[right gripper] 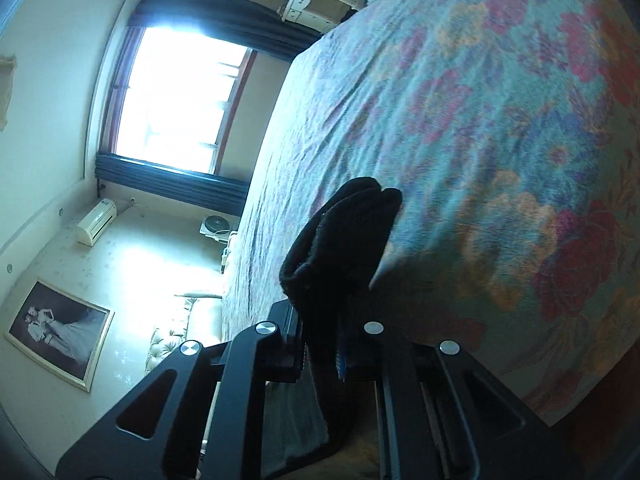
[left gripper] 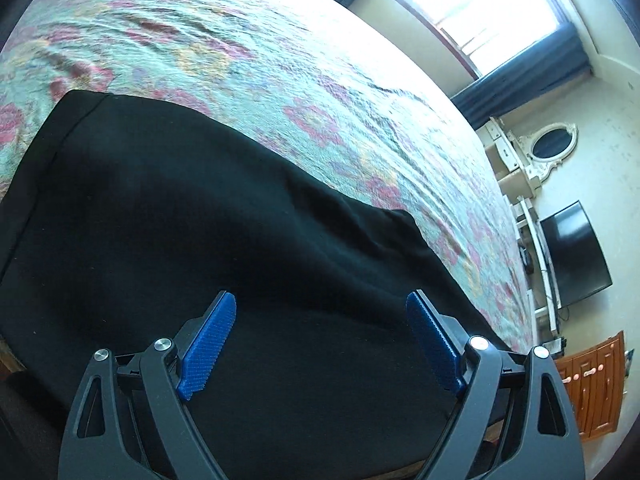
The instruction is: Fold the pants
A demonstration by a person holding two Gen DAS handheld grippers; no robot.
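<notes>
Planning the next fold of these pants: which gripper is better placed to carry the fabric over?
Probably the right gripper: it is shut on a bunch of the black pants. The left gripper is open above the pants spread on the bed, holding nothing.

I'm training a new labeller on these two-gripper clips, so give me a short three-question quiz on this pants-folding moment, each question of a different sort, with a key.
1. True or false: the left gripper is clamped on the pants.
2. Multiple choice: what does the right gripper hold between its fingers? A) a bunched part of the black pants B) a corner of the floral bedspread C) nothing
3. Fill in: the pants lie on a bed with a ______ bedspread.

Key
1. False: its blue pads stand wide apart above the cloth.
2. A: black fabric sticks out past the closed fingers.
3. Floral.
</notes>
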